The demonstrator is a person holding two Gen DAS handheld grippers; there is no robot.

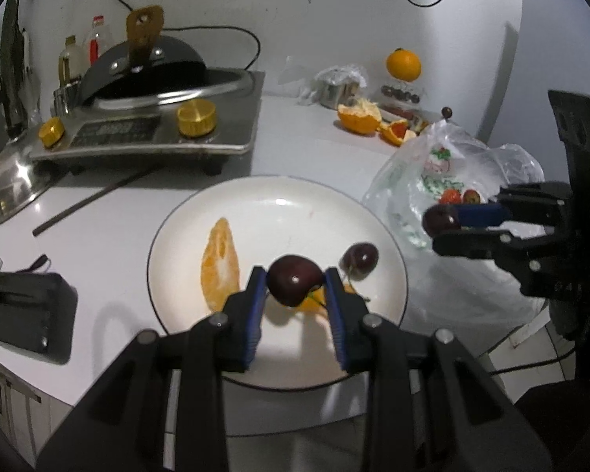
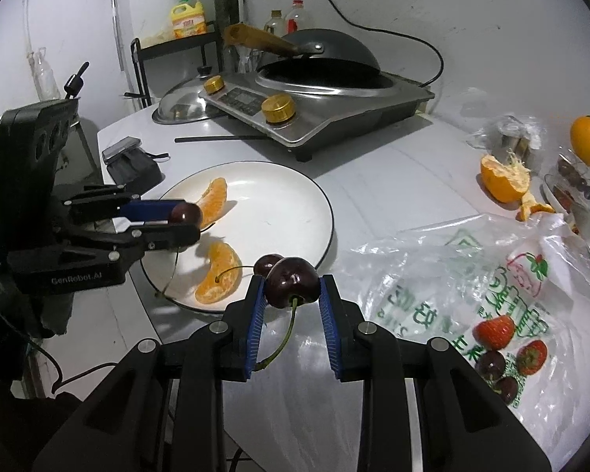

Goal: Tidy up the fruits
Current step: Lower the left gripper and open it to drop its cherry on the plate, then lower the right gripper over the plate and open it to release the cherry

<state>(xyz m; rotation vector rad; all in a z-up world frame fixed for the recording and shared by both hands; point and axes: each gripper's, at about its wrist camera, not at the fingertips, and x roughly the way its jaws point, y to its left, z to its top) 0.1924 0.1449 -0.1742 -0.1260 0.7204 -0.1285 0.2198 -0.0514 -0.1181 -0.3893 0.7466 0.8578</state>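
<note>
Left wrist view has the left gripper [image 1: 294, 284] pinched down on a dark cherry [image 1: 293, 285], hanging right over the white plate [image 1: 279, 212] where an orange segment [image 1: 219, 265] and another cherry [image 1: 360, 259] already sit. Right wrist view shows the same deal on the other side: the right gripper [image 2: 291, 289] is clamped on its own cherry [image 2: 292, 282] with the stem dangling down between the fingers, just short of the plate's near rim and above the tabletop [image 2: 393, 181]. So both are narrowed onto fruit, nothing loose. My take on doing this bit well: bring each cherry low over a bare patch of plate before letting go, since these things roll, and keep them clear of the orange segments. The right one needs to get properly past the rim first. More cherries and strawberries [image 2: 495, 331] are waiting on the plastic bag [image 2: 432, 275].
</note>
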